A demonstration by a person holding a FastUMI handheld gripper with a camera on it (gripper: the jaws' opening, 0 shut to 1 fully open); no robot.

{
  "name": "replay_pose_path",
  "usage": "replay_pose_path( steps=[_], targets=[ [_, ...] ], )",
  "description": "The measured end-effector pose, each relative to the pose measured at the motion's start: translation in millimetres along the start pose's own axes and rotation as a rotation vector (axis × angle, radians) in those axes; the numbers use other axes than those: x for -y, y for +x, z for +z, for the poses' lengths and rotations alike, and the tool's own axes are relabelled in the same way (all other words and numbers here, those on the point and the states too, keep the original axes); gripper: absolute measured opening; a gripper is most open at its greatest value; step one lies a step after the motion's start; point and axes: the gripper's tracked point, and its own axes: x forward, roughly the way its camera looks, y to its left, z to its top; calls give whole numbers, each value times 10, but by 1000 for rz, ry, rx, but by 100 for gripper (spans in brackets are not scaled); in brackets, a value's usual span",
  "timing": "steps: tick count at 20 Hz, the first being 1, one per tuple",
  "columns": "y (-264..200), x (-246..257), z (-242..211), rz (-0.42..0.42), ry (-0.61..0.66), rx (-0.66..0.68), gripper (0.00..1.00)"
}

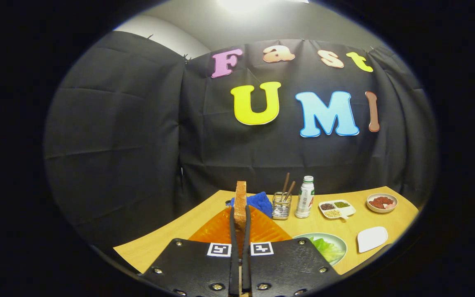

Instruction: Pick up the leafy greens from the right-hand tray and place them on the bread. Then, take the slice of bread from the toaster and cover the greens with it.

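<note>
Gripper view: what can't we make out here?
- Orange mat: near part hidden by the gripper body.
- Bottom bread: not discernible behind the gripper, shut on the bread slice.
- Greens plate: near edge covered by the gripper body.
- Divided dish contents: too small to identify.

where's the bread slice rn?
In the gripper view, the bread slice stands on edge, clamped between the jaws of the gripper, over the orange tray.
</note>
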Motion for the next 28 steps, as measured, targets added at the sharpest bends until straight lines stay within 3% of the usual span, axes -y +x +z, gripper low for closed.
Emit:
replay_pose_path(
  steps=[9,28],
  targets=[
    [-132,607,15,-45,18,-14,3],
    [-152,1504,-541,-80,42,-117,3]
  ],
)
